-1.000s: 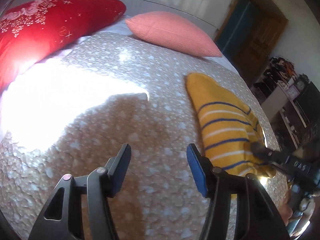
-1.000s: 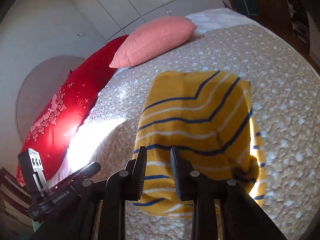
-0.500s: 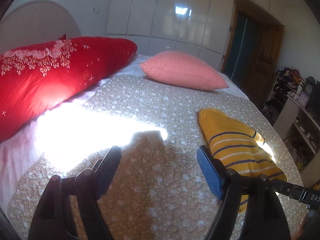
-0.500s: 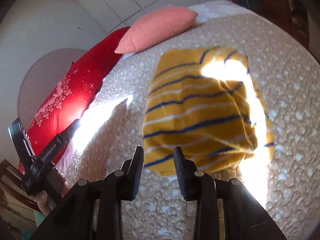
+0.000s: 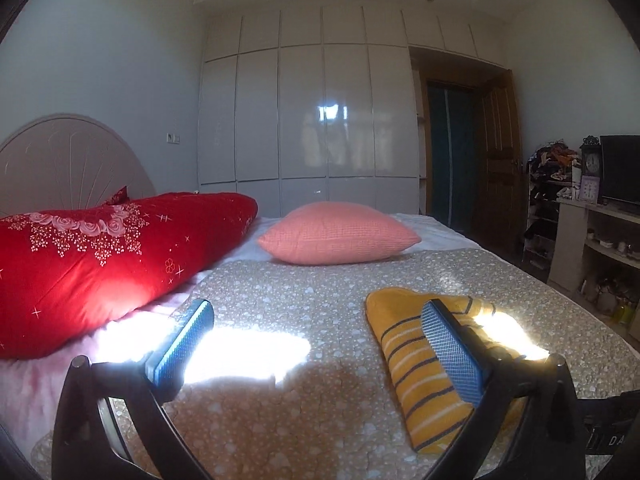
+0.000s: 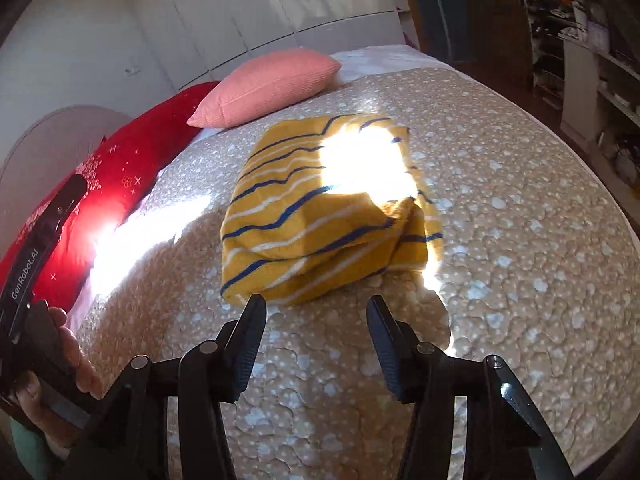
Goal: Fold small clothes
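A folded yellow garment with blue and white stripes (image 6: 320, 208) lies on the beige patterned bedspread (image 6: 520, 240). It also shows in the left wrist view (image 5: 420, 368), partly behind one blue pad. My right gripper (image 6: 316, 312) is open and empty, just short of the garment's near edge. My left gripper (image 5: 320, 332) is open and empty, raised and level, to the left of the garment. The left gripper's body and the hand holding it show at the left edge of the right wrist view (image 6: 36, 240).
A red embroidered pillow (image 5: 100, 264) and a pink pillow (image 5: 336, 236) lie at the head of the bed. White wardrobes (image 5: 320, 112) stand behind. A door (image 5: 496, 160) and cluttered shelves (image 5: 592, 216) are on the right. Bright sun patches fall on the bedspread.
My right gripper opened, let go of the garment and drew back from it. My left gripper tilted up from the bedspread to look level across the room.
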Motion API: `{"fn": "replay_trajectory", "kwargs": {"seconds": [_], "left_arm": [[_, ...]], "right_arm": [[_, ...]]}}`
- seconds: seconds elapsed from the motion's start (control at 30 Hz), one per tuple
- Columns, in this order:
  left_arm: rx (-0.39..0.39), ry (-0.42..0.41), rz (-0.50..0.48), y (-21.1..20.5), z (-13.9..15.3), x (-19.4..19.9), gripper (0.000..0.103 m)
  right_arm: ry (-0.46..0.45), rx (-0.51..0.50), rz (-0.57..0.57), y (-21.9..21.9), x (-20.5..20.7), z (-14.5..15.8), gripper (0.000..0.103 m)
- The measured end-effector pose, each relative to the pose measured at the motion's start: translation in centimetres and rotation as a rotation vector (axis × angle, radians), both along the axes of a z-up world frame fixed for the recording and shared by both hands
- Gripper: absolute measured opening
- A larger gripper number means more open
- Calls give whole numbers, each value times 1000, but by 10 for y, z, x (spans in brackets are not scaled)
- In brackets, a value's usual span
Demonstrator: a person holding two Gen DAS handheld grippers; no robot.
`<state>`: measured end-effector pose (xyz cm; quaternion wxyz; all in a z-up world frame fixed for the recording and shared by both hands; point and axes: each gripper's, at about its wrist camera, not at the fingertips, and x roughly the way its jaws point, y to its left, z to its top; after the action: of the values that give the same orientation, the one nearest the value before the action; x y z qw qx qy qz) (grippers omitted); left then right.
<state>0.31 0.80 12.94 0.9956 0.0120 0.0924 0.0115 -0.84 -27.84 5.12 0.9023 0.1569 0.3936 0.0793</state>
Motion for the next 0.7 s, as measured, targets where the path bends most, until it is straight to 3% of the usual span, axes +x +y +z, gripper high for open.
{"fn": "replay_trajectory", "kwargs": {"seconds": [0.1, 0.2, 0.47, 0.6, 0.7], "left_arm": [[-24, -12, -20, -3, 5, -11, 103], [-31, 30, -19, -4, 5, -24, 103], [13, 214, -7, -14, -9, -87, 103], [-33, 406, -3, -19, -15, -99, 103], [-36, 457, 4, -28, -18, -110, 103]], "right_arm": [[9, -14, -27, -15, -11, 0, 60], [9, -33, -62, -28, -26, 2, 60], [12, -12, -78, -48, -59, -10, 64], [4, 21, -60, -46, -74, -14, 64], [-33, -46, -31, -44, -86, -7, 64]]}}
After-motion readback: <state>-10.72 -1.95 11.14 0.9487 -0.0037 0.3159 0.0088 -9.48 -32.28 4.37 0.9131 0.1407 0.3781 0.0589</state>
